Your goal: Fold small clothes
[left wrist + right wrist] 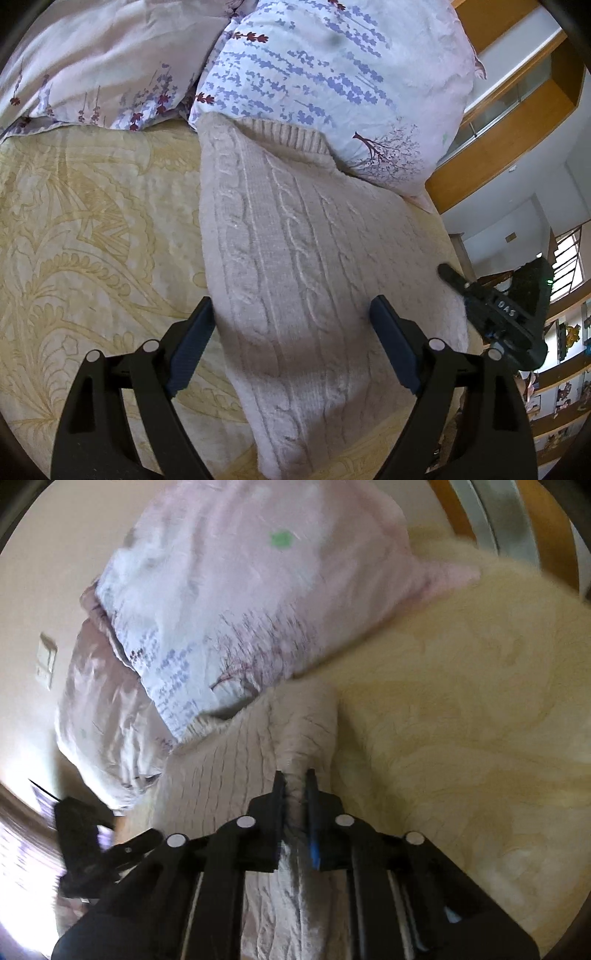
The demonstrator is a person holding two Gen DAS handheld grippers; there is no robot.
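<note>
A cream cable-knit sweater [295, 251] lies folded lengthwise on the yellow patterned bedspread [85, 229], its ribbed edge against a pillow. My left gripper [291, 332] is open and hovers just above the sweater's near part, one finger on each side. My right gripper [294, 786] is shut on a bunched fold of the sweater [306, 731] and lifts it off the bed. The right gripper also shows at the sweater's right edge in the left wrist view [491, 306].
A floral pillow [332, 74] lies beyond the sweater, and a rumpled pinkish duvet [92, 62] is at the back left. The bed's right edge [443, 221] drops to a room with wooden shelves [517, 122]. The bedspread [461, 720] stretches to the right.
</note>
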